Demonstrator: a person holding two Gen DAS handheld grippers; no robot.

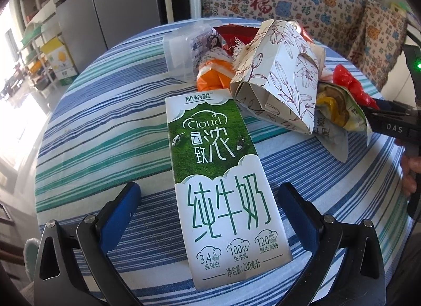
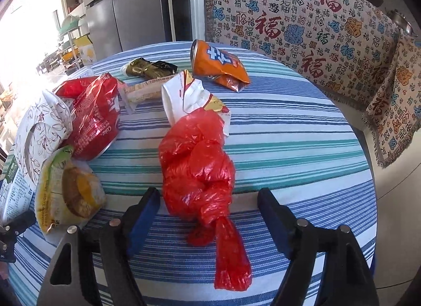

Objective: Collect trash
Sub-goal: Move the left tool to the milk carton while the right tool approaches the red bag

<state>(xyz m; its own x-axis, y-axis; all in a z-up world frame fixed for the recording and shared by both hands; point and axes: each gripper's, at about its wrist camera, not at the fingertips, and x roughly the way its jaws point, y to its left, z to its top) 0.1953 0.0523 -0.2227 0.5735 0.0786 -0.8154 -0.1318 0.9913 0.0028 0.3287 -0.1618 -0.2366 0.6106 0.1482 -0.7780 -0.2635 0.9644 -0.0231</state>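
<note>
A green-and-white milk carton (image 1: 223, 174) lies flat on the striped tablecloth (image 1: 92, 134). My left gripper (image 1: 210, 190) stands open astride the carton's near half, with a gap at each blue pad. In the right wrist view a knotted red plastic bag (image 2: 200, 169) lies between the fingers of my right gripper (image 2: 210, 195), which is open. The left pad is close to the bag and the right pad is well apart from it. The milk carton (image 2: 13, 190) shows at that view's left edge.
More trash lies on the round table: a floral paper box (image 1: 279, 74), a yellow snack wrapper (image 2: 68, 190), a crushed red can (image 2: 94, 119), an orange packet (image 2: 218, 63), a white torn wrapper (image 2: 189, 98) and a clear plastic box (image 1: 181, 50). A patterned sofa (image 2: 315, 29) stands behind.
</note>
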